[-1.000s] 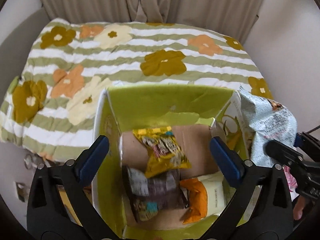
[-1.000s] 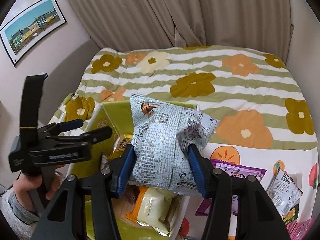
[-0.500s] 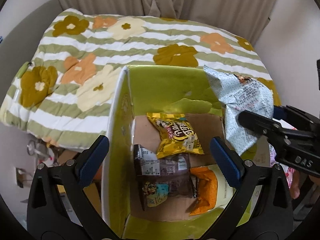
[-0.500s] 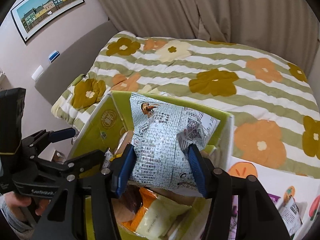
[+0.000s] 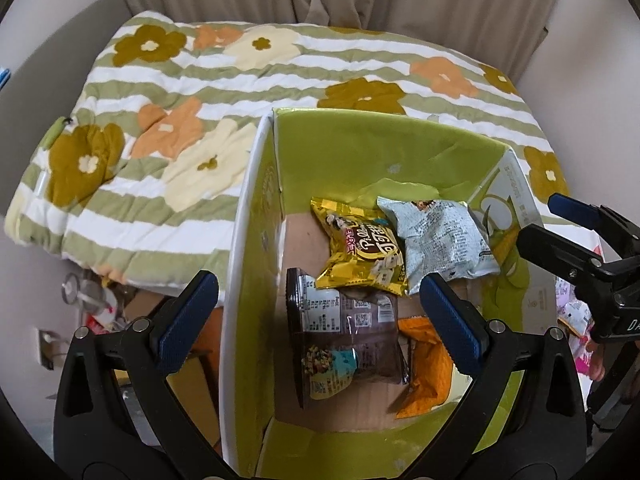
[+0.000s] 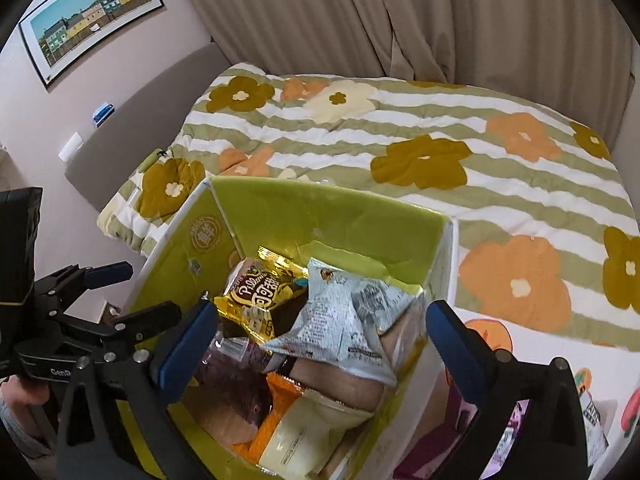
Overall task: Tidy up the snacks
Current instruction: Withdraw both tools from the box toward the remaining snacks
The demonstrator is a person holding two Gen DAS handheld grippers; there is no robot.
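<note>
Our right gripper (image 6: 320, 344), clamped on the pale blue snack bag (image 6: 340, 320) a moment ago, now hangs wide open and empty above the green cardboard box (image 6: 304, 216). The bag lies inside the box against its right wall, beside the yellow snack bag (image 5: 360, 252). Our left gripper (image 5: 316, 312) is also spread and empty over the box's near end, so we judge this snack stowed and the packets outside the box next.

Green cardboard box (image 5: 256, 240), open-topped, on the bed edge. Inside: pale blue-grey printed snack bag (image 5: 440, 240) lying crumpled in the far right corner, touching a yellow-gold snack bag (image 5: 360, 252); dark brown packet (image 5: 344, 332) partly beneath the gold one; orange-and-cream packet (image 6: 288, 428) against the near right wall.
</note>
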